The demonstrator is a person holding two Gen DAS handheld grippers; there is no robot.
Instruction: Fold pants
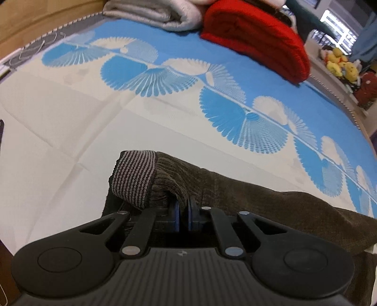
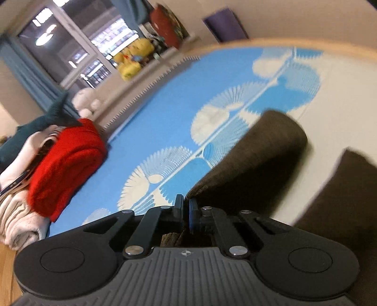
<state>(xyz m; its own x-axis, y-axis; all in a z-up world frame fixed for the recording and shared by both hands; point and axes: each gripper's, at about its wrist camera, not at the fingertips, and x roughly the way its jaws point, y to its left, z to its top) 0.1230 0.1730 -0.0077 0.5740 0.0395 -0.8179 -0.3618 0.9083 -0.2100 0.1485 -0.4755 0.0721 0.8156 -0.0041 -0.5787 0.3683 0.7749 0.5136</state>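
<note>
Brown corduroy pants [image 1: 235,195] lie on the bed's blue-and-cream sheet [image 1: 70,122]. The left gripper [image 1: 183,211] is clamped on the fabric beside the striped knit cuff [image 1: 134,179]. The right gripper [image 2: 186,209] pinches another edge of the pants [image 2: 254,160], though blur makes the fold hard to read. A red blanket [image 1: 254,35] and a grey blanket [image 1: 153,14] sit well apart at the far side.
</note>
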